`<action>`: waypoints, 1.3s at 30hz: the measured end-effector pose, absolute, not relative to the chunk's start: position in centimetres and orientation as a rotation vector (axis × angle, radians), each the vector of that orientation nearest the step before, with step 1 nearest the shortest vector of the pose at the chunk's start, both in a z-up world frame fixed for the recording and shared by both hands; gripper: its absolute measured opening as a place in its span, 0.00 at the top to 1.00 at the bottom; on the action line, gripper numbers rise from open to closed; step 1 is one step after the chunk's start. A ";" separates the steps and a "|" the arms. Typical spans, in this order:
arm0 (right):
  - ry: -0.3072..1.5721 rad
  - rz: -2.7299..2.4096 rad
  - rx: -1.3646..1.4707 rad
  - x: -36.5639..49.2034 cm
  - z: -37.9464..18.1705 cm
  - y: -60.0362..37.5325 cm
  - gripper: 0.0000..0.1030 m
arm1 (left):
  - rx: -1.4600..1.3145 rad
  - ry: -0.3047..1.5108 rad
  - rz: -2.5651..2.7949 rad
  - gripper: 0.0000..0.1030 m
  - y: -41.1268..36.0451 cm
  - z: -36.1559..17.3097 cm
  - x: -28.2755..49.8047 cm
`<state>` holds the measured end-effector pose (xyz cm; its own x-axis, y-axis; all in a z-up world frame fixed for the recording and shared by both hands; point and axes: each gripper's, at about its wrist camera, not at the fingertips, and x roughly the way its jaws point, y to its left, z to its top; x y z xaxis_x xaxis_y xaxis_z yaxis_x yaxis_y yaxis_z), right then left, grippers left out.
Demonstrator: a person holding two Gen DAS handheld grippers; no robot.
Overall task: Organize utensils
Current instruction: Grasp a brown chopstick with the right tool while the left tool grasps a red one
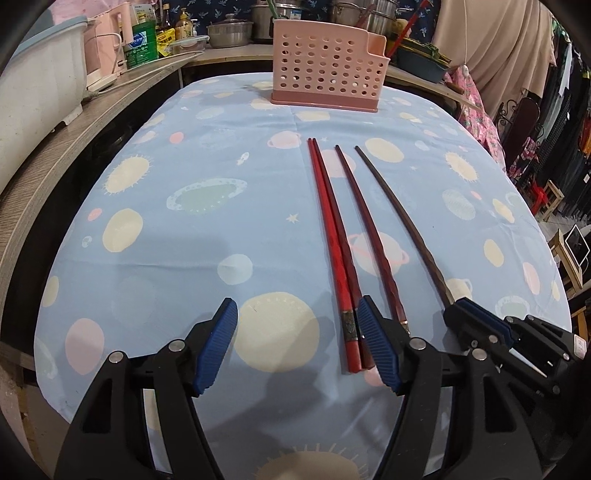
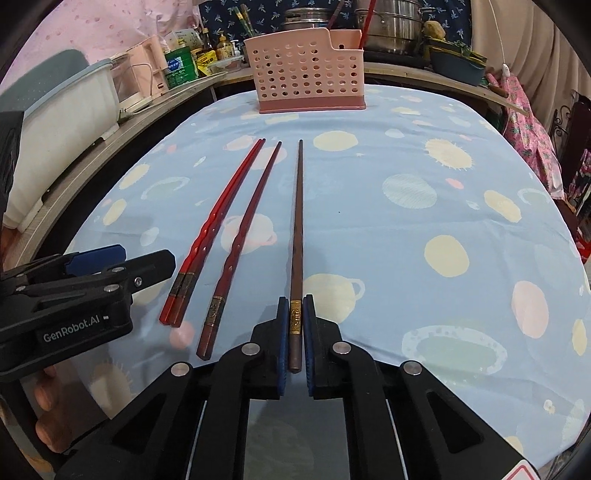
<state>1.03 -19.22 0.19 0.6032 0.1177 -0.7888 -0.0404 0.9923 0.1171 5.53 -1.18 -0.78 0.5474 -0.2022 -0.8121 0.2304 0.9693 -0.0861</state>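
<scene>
Several chopsticks lie lengthwise on the blue planet-print tablecloth [image 1: 184,236]: a red pair [image 1: 332,236], a dark red one [image 1: 369,236] and a brown one [image 1: 402,221]. My right gripper [image 2: 295,306] is shut on the brown chopstick [image 2: 297,229] at its gold-banded handle end; the chopstick's length still rests on the cloth. My left gripper [image 1: 297,314] is open and empty, low over the cloth just left of the red pair's handles. A pink perforated utensil holder [image 1: 328,66] stands at the table's far edge.
A counter with a white and blue tub [image 1: 37,81], bottles and pots [image 1: 229,33] runs along the left and back. Hanging clothes [image 1: 517,55] are at the right. The left gripper's body [image 2: 74,295] shows at the left of the right wrist view.
</scene>
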 end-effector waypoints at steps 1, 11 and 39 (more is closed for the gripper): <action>0.919 0.090 0.093 1.0 0.2 -19.3 0.93 | 0.035 0.963 -0.257 0.38 -1.3 -1.0 5.5; 0.917 0.090 0.092 0.9 0.2 -19.3 0.93 | 0.041 0.979 -0.239 0.38 -1.0 -1.8 5.6; 0.921 0.093 0.099 0.8 0.3 -19.5 0.93 | 0.050 0.981 -0.222 0.93 -0.2 -1.7 6.2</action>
